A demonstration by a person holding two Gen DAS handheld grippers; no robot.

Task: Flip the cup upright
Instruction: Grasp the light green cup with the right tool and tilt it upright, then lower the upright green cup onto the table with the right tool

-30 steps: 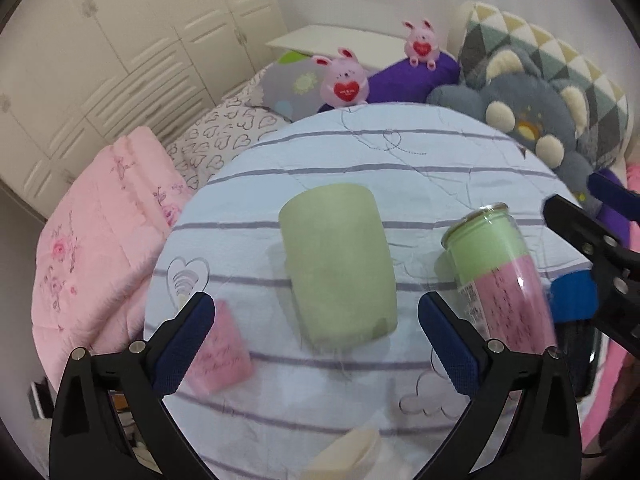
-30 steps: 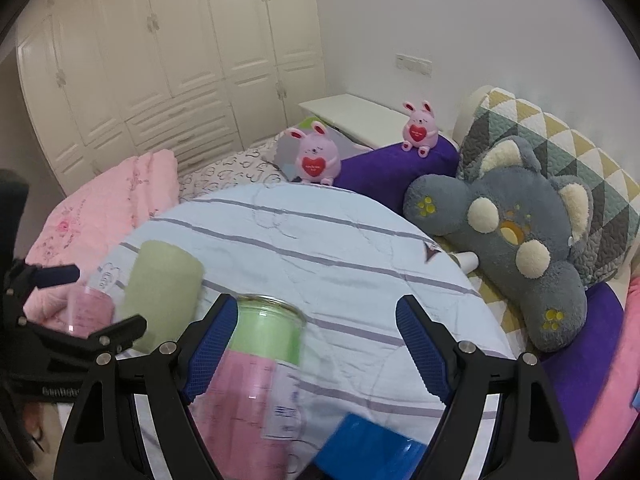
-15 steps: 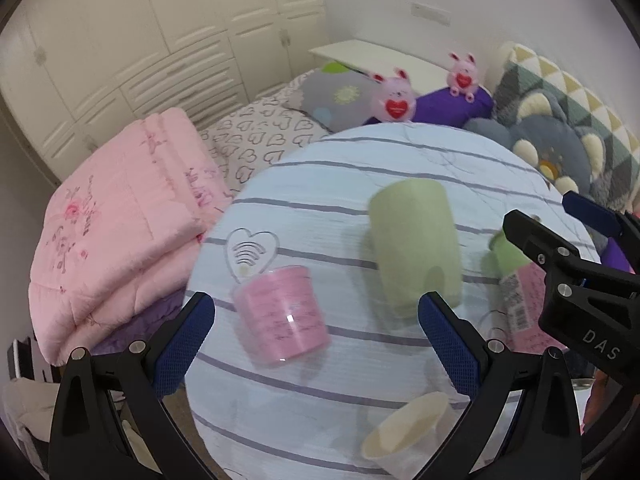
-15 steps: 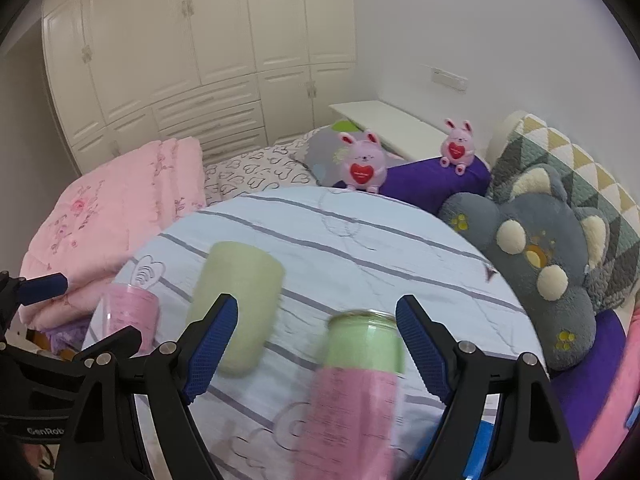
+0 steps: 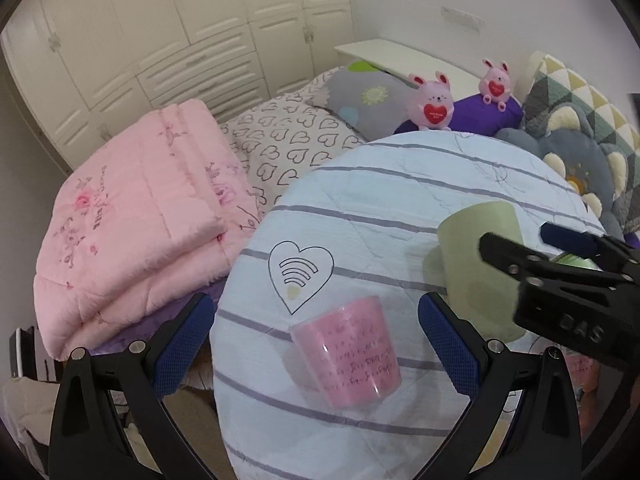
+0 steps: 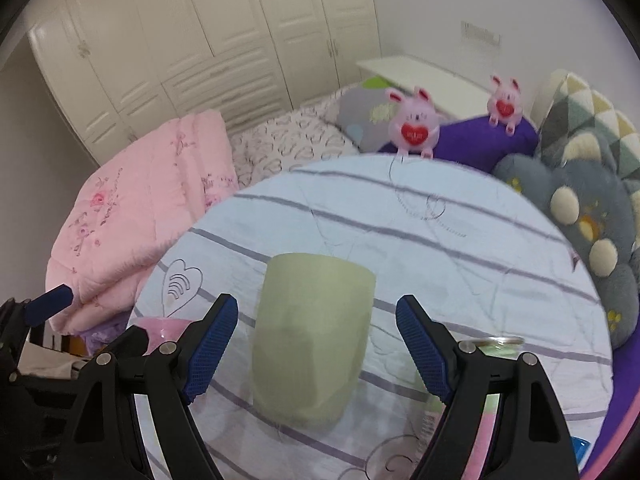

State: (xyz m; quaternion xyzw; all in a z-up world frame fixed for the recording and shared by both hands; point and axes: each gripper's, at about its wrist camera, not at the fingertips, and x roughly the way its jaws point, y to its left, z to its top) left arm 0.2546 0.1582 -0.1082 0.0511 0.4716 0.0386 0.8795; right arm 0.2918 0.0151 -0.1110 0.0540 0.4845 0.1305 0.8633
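1. Table: striped cloth, soft, so cups may wobble.
2. Green cup: inverted, centred between the wide right gripper pads; squeeze mid-wall, lift, then rotate.
3. Pink cup: inverted, 6 o'clock, framed by wide, empty left gripper.

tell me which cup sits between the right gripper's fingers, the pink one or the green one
The green cup. It stands rim-down, centred between the open fingers of the right gripper. The pink cup sits off to its left, in front of the left gripper.
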